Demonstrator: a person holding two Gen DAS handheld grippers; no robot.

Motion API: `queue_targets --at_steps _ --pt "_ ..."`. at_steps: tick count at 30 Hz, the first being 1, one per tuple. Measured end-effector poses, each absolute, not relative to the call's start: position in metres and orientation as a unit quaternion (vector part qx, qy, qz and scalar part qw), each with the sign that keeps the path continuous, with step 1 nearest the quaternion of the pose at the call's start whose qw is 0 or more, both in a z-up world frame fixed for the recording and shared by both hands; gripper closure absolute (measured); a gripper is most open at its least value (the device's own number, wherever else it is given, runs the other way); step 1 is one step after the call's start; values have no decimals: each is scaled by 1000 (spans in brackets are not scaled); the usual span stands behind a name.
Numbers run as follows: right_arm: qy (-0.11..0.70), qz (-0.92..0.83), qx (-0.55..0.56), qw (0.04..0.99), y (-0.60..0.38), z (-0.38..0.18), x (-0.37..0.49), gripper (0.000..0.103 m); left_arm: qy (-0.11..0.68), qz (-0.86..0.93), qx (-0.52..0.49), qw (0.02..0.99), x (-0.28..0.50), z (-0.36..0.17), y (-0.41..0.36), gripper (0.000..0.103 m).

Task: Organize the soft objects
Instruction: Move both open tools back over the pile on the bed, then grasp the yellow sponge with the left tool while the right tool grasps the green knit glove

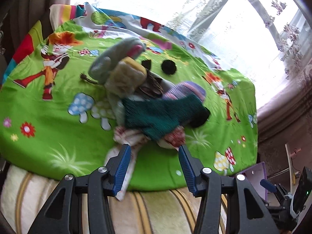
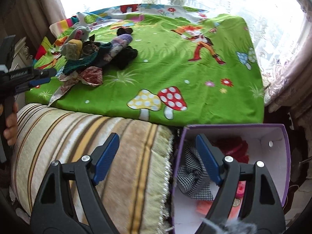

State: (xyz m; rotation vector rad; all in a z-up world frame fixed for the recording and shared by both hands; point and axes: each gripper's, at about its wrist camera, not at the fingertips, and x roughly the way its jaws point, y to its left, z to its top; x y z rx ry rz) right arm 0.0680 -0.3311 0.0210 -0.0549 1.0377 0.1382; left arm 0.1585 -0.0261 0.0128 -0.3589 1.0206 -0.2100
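Box (image 2: 280, 134), purple, open: checked cloth (image 2: 192, 177), red knit (image 2: 237, 146), pink bits inside.

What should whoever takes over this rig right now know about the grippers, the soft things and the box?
Left gripper: open, empty, aimed at the pile's near edge.
Right gripper: open, empty, over the purple box's left rim.
Pile of soft items lies on the green sheet: teal knit piece, purple striped sock, grey mitten, patterned cloths.
Done: checked cloth, red knit item and pink items are in the box.
Left: move the pile into the box.
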Motion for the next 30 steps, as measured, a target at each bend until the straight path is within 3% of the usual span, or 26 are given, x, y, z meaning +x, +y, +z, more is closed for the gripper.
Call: queue_targets --at_steps 12,22,30 --pt "498 127 -41 857 -274 18 110 20 495 -65 -115 859 249 0 -18 51" --pt "511 149 -27 846 -242 10 151 20 481 -45 -73 872 280 -18 -16 51" --pt "518 150 1 842 -218 2 190 20 458 -71 -102 880 251 -17 -4 69"
